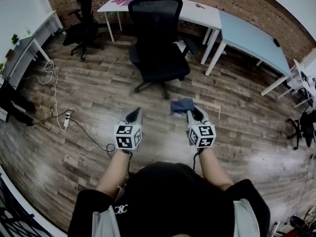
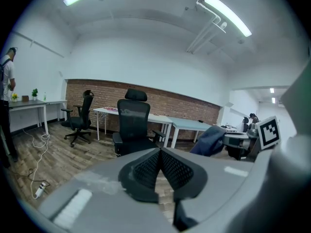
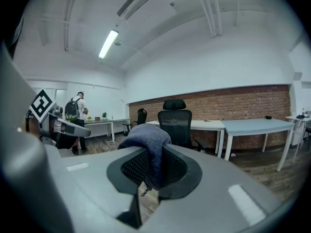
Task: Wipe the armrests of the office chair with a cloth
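Right tongs [image 1: 190, 113]: clamped on a blue cloth [image 1: 180, 105] that bunched over the tips.
Left tongs [image 1: 134, 114]: jaws pressed together, holding nothing.
Office chair [image 1: 158, 38]: stood straight ahead of both tongs and well apart from them, seat turned roughly toward the person.
Armrest [image 1: 190, 46]: ran front to back beside the seat, on the cloth's side of the chair.
Likely next move: right tongs were the nearer, so a forward reach would probably bring the cloth onto that armrest lengthwise.
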### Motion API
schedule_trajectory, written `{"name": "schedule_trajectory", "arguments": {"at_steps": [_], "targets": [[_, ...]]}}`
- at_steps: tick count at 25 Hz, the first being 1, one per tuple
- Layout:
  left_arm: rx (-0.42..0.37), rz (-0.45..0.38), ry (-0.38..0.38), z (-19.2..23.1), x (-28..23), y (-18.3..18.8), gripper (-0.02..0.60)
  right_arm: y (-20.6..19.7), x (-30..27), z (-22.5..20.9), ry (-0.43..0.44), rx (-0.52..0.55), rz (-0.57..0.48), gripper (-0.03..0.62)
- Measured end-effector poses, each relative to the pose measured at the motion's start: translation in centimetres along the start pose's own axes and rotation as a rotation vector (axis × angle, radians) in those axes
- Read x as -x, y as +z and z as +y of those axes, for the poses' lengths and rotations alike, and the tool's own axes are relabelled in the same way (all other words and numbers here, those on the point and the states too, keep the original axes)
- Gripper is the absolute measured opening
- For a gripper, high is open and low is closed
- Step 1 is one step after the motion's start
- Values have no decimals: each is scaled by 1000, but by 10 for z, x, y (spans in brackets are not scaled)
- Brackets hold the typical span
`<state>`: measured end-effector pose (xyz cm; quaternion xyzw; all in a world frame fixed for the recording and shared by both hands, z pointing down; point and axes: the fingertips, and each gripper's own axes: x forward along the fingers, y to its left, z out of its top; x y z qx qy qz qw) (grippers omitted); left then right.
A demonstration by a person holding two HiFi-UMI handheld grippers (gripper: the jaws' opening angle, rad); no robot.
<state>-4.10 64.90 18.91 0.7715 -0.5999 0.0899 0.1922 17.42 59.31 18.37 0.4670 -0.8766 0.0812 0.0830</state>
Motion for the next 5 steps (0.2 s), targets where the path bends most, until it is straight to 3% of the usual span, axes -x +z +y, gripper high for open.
{"name": "schedule_trajectory", "arguments": {"at_steps": [5], "targets": [[-8,4,-12,-2,10,-5,6,5,4,5,6,25,-9,48]]}}
